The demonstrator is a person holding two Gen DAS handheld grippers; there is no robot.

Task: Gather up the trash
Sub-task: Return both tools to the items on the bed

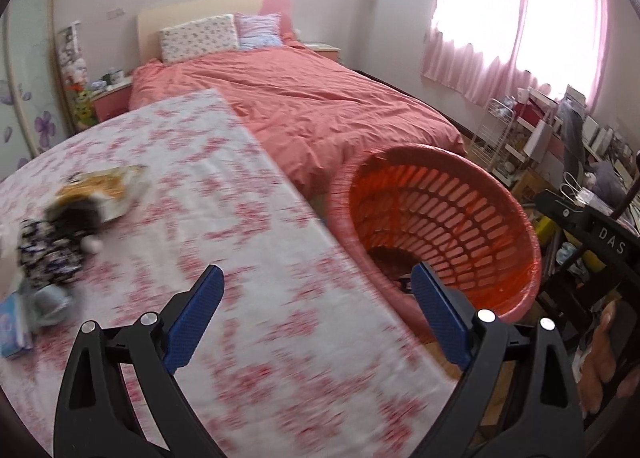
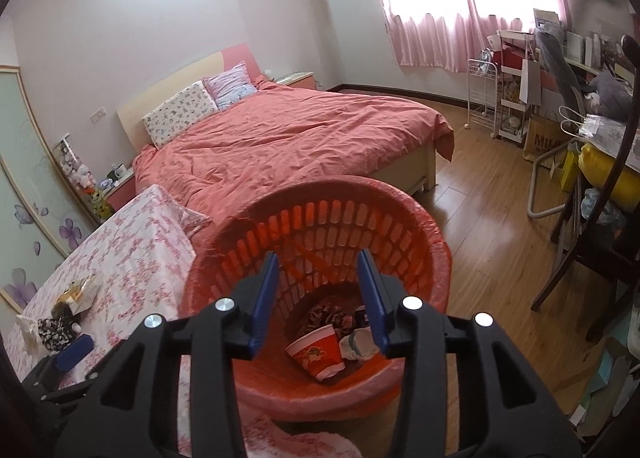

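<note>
Right gripper (image 2: 318, 298) hangs over the red basket (image 2: 420, 234), fingers apart with nothing between them; pointing down into the opening. Basket stands on the wood floor (image 2: 480, 197) just beside the bench (image 1: 248, 242), which wears a pink-flowered cloth. Inside, at the bottom: a red paper cup (image 2: 316, 354) lying on its side, a white crumpled piece (image 2: 358, 344) next to it, some dark patterned stuff behind. Reads as a drop just made, though that is judgement only. Left gripper (image 1: 316, 314) over the near bench edge, fingers wide apart and empty; its view is smeared by blur. Trash left on the bench, far left side: a yellow-and-white snack wrapper (image 1: 106, 191), a black-and-white patterned bundle (image 1: 48, 254) touching it, a pale blue packet (image 1: 14, 322) near the edge; a small white round thing beside the bundle, too blurred to name. Step in hand: between drops, going back for more. Next move likely falls to the left gripper, nearer the pile: cross the bench, come down on the wrapper or bundle with fingers straddling it, pinch without dragging the cloth, then carry to the basket. Wrapper looks light and crinkly; may slip.
</note>
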